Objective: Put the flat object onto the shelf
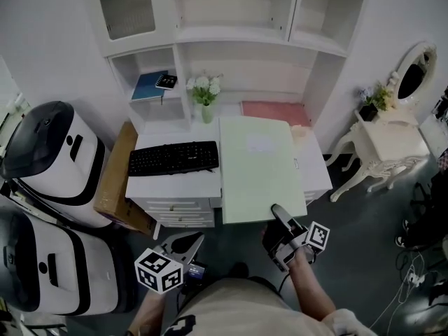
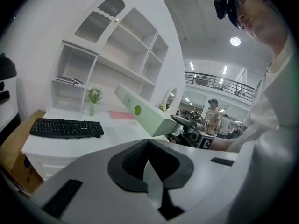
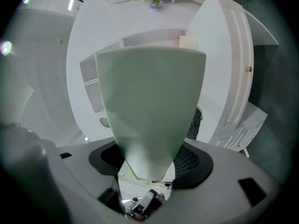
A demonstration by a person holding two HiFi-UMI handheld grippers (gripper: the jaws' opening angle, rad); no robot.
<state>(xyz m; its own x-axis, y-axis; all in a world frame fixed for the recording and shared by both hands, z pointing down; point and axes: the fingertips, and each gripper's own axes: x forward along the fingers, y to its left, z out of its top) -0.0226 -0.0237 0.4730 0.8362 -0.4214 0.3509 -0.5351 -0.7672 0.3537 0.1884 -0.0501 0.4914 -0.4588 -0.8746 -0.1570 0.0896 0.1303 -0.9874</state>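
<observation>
The flat object is a pale green file box (image 1: pixel 257 166), held out over the right half of the white desk (image 1: pixel 168 183). My right gripper (image 1: pixel 281 218) is shut on its near edge. In the right gripper view the box (image 3: pixel 152 106) fills the middle and runs down between the pads of the right gripper (image 3: pixel 149 160). The left gripper view shows the same box (image 2: pixel 145 112) tilted up, clamped by the right gripper (image 2: pixel 186 125). My left gripper (image 1: pixel 186 246) hangs low in front of the desk drawers, shut with nothing in it. White shelves (image 1: pixel 238 35) rise behind the desk.
A black keyboard (image 1: pixel 173 158) lies on the desk's left half, with a flower vase (image 1: pixel 205 95) and a pink mat (image 1: pixel 274 110) behind. A blue book (image 1: pixel 150 85) lies in the left cubby. A cardboard box (image 1: pixel 117 180), white machines (image 1: pixel 49 156) and a dressing table (image 1: pixel 392 140) flank the desk.
</observation>
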